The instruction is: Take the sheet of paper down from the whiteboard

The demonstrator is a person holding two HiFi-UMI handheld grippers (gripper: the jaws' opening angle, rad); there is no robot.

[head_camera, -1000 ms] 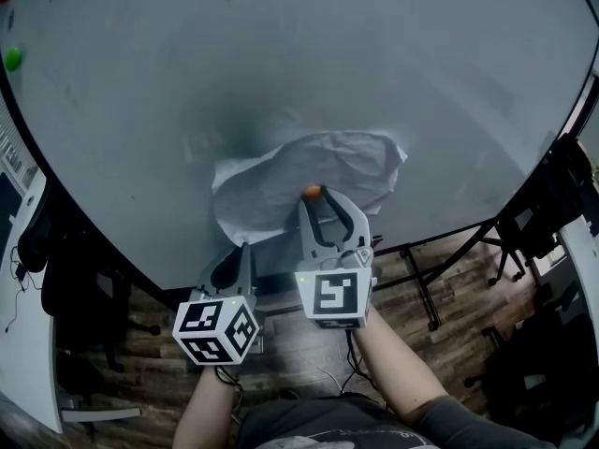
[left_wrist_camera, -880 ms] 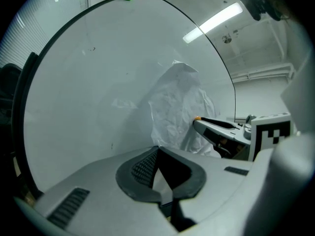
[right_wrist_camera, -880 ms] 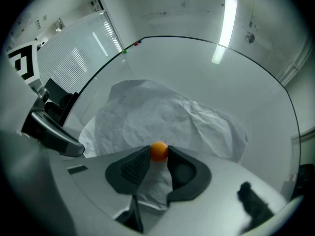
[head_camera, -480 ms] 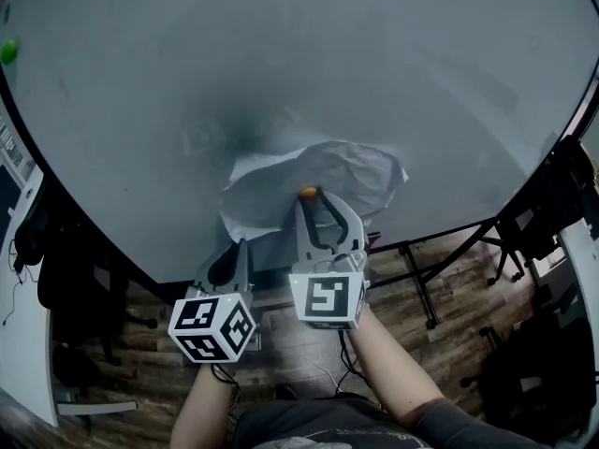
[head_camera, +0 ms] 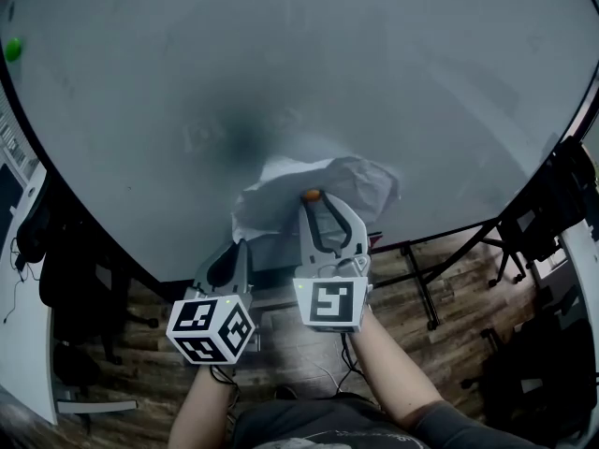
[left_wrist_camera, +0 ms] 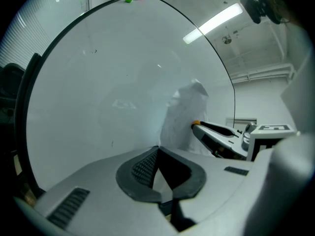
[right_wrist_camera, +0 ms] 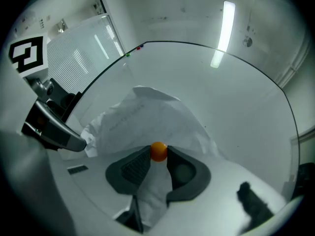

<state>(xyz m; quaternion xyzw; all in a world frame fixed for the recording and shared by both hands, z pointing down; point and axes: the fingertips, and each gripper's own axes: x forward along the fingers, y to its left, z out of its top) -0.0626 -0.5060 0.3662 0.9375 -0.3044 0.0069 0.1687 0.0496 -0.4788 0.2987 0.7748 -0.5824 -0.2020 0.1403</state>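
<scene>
the right gripper point(right_wrist_camera: 158, 153) points at the whiteboard point(head_camera: 281, 64) with an orange magnet point(head_camera: 311, 195) caught between its two tips. both tips touch the magnet. the jaws stand fairly wide, as the magnet fills the gap, and they have just been closing onto it. the paper point(head_camera: 323, 178) lies dead ahead of this gripper, pinned to the board under the magnet, and a loose fold of it droops back between the jaws, beneath the magnet.

the left gripper point(left_wrist_camera: 158, 148) sits just beside the right one, a little lower and further back from the board. its jaws are together, and by the look of both gripper views they pinch the paper's near corner, which rises from that tip.

from the left tip the crumpled paper runs up and across to the right, past the right gripper's tips, so its long axis lies crosswise to both grippers. it bulges off the board rather than lying flat.

the coming move turns on the magnet being straight ahead of the right gripper, which is the nearer hand to it. drawing the magnet straight back off the board should free the paper. the left gripper then has to carry it alone, and the thin, creased corner could tear or slip.
</scene>
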